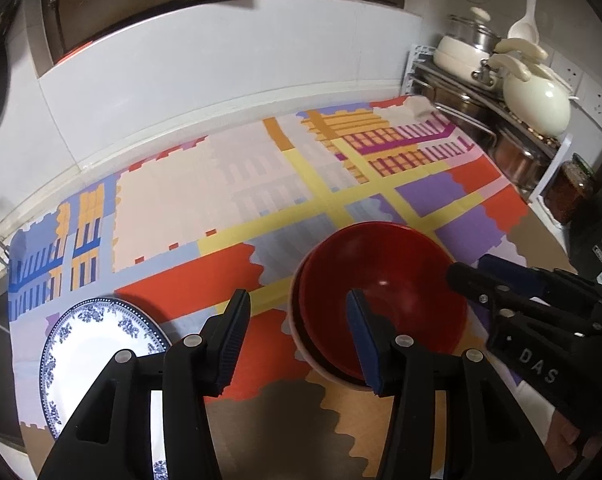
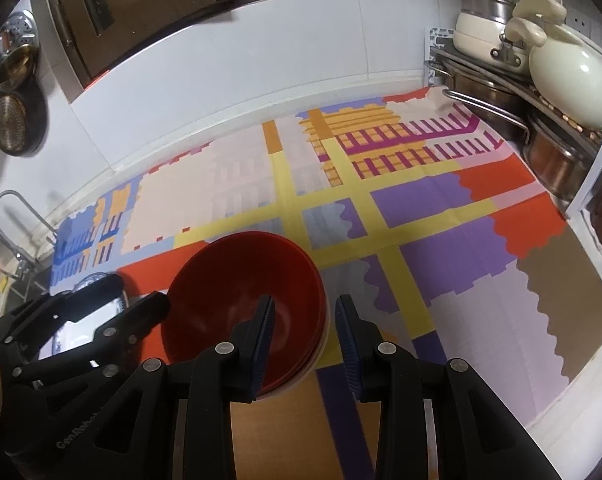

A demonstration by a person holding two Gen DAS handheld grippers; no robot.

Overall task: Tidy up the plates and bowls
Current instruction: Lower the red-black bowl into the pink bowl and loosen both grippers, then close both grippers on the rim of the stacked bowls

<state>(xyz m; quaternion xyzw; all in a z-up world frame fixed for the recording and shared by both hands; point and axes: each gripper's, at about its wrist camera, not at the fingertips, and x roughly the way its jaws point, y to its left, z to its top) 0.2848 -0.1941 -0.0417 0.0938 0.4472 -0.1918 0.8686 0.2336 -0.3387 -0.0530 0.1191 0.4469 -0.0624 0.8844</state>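
My left gripper (image 1: 297, 332) hangs with its jaws apart, one finger over the near rim of the stack of shiny red bowls (image 1: 381, 300) and one outside it, pressing on nothing. My right gripper (image 2: 305, 332) is loose too, its jaws either side of the stack's other rim, not squeezing. The bowls sit nested on the bright patchwork cloth on the worktop (image 1: 221, 200), so I think that step is done, and next I should reach for the blue-and-white flowered plate (image 1: 89, 340) just left of them.
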